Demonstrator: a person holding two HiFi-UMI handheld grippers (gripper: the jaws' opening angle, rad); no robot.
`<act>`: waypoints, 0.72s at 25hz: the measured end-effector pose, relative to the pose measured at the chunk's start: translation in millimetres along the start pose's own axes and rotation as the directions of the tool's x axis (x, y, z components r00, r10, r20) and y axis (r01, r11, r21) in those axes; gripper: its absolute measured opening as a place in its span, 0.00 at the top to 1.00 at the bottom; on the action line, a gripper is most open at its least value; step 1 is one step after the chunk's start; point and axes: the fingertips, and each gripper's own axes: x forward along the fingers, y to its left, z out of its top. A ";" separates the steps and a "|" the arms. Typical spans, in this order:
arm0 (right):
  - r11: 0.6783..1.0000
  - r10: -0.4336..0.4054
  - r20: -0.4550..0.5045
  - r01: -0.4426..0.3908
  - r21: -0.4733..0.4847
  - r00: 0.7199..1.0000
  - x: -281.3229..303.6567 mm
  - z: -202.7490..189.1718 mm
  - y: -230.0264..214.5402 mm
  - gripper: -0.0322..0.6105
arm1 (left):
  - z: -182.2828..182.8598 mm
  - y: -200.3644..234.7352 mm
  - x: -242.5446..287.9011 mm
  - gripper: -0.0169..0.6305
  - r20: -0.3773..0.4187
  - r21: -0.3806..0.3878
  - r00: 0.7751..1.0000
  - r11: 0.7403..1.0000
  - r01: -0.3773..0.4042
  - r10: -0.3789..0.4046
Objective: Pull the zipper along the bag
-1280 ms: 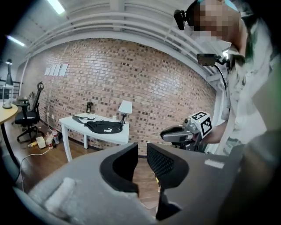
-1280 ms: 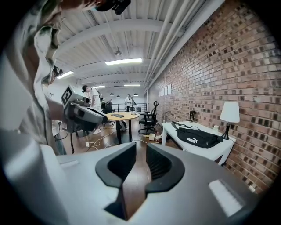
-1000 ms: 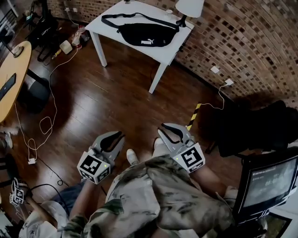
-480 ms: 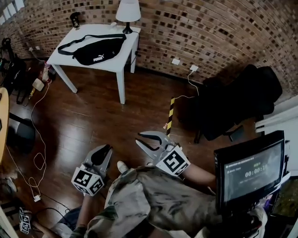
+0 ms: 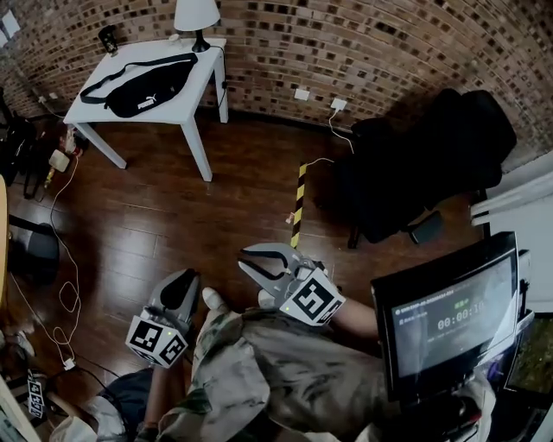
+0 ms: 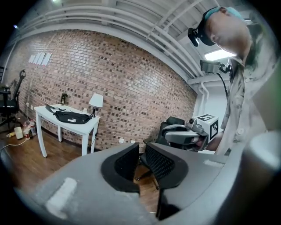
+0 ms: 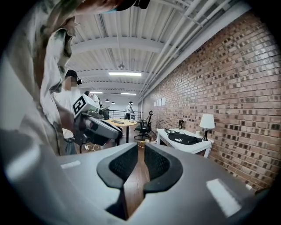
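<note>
The black waist bag [image 5: 138,86] lies on a white table [image 5: 95,108] far off at the top left, against the brick wall. Both grippers hang low in front of the person, far from the bag. My left gripper [image 5: 183,283] holds nothing and its jaws are closing, with a gap still between them. My right gripper [image 5: 265,255] stands open and holds nothing. In the left gripper view the bag [image 6: 70,117] is small at the left beyond my left gripper [image 6: 142,151]. In the right gripper view the bag [image 7: 184,139] lies at the right beyond my right gripper [image 7: 140,154].
A lamp [image 5: 197,15] stands on the table's far corner. A black chair heap [image 5: 423,164] sits at the right wall, a monitor [image 5: 441,315] near my right side. Yellow-black tape [image 5: 298,203] marks the wooden floor. Cables [image 5: 60,285] trail at the left.
The head view has swung to the right, so the table and bag now sit further left. The left gripper's jaws have narrowed a little. Both grippers stay close to the person's body.
</note>
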 end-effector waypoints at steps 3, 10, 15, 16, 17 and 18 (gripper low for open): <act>1.000 0.017 0.001 -0.017 -0.010 1.000 -12.1 -8.7 2.6 0.87 | -11.4 -12.6 1.0 0.89 0.008 -0.014 1.000 1.000 -0.018 0.019; 1.000 0.021 0.010 -0.021 -0.010 1.000 -36.3 -17.5 1.3 0.87 | -14.4 -36.3 4.7 0.89 -0.022 0.001 0.999 0.999 -0.049 0.049; 0.999 0.036 0.012 -0.036 0.002 0.999 -41.7 -30.9 -5.8 0.87 | -22.1 -35.8 11.4 0.89 -0.018 -0.005 0.998 0.998 -0.067 0.067; 0.999 0.038 0.005 -0.038 0.007 0.999 -41.5 -35.7 -6.9 0.87 | -24.9 -34.4 12.8 0.89 -0.022 -0.007 0.997 0.998 -0.068 0.068; 0.999 0.038 -0.003 -0.038 0.014 0.999 -39.7 -40.7 -7.9 0.87 | -27.2 -31.5 13.8 0.89 -0.027 -0.011 0.997 0.998 -0.070 0.069; 0.999 0.036 -0.011 -0.036 0.022 0.999 -36.4 -45.4 -9.0 0.87 | -28.8 -26.7 14.4 0.89 -0.033 -0.018 0.997 0.997 -0.070 0.070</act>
